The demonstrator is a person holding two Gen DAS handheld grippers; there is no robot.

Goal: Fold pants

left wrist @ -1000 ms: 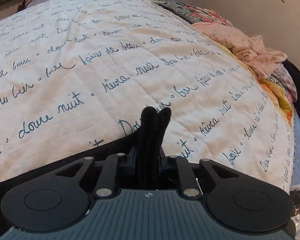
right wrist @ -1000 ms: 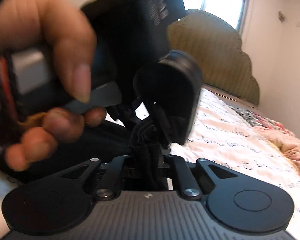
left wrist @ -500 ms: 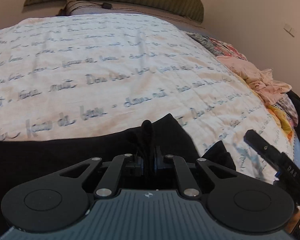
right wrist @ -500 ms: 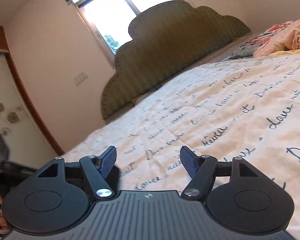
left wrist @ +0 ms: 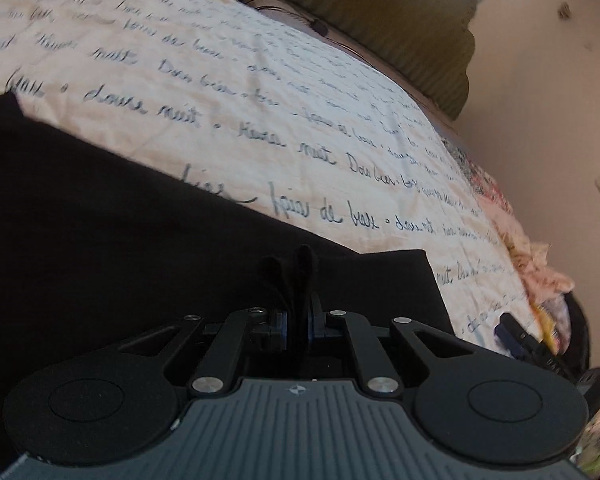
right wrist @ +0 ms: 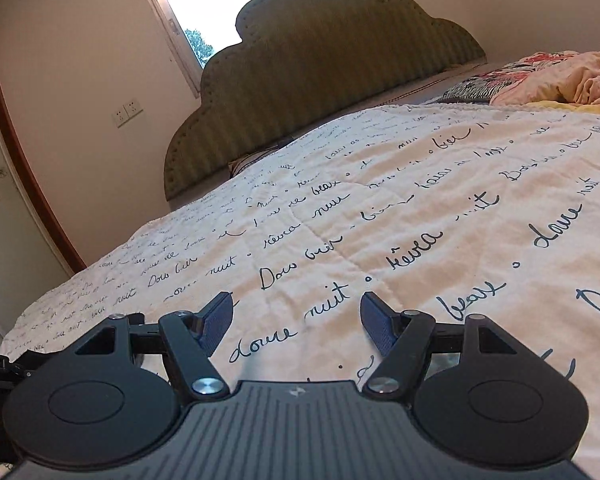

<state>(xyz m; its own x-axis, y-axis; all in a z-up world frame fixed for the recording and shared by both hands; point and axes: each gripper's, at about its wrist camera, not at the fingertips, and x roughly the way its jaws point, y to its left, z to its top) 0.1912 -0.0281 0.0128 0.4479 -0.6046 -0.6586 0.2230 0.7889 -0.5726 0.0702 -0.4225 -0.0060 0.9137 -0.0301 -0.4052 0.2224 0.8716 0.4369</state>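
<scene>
the black pants (left wrist: 148, 248) lie spread on the bed's quilt (left wrist: 308, 92), an edge pinched in the left gripper (left wrist: 296, 320). a second ago both jaws held cloth; now the right gripper (right wrist: 296, 320) has let go, jaws spread, likely to regrip. a clothes heap (right wrist: 560, 80) sits well apart.

You're in a home bedroom. Ahead of your right claw (right wrist: 296, 326) lies a bed's quilt (right wrist: 420, 208) printed with handwritten script, ending at a padded green headboard (right wrist: 320, 64). A window (right wrist: 216, 0) sits above it, wall sockets (right wrist: 127, 113) to its left, and crumpled bedding (right wrist: 560, 80) far right.
</scene>
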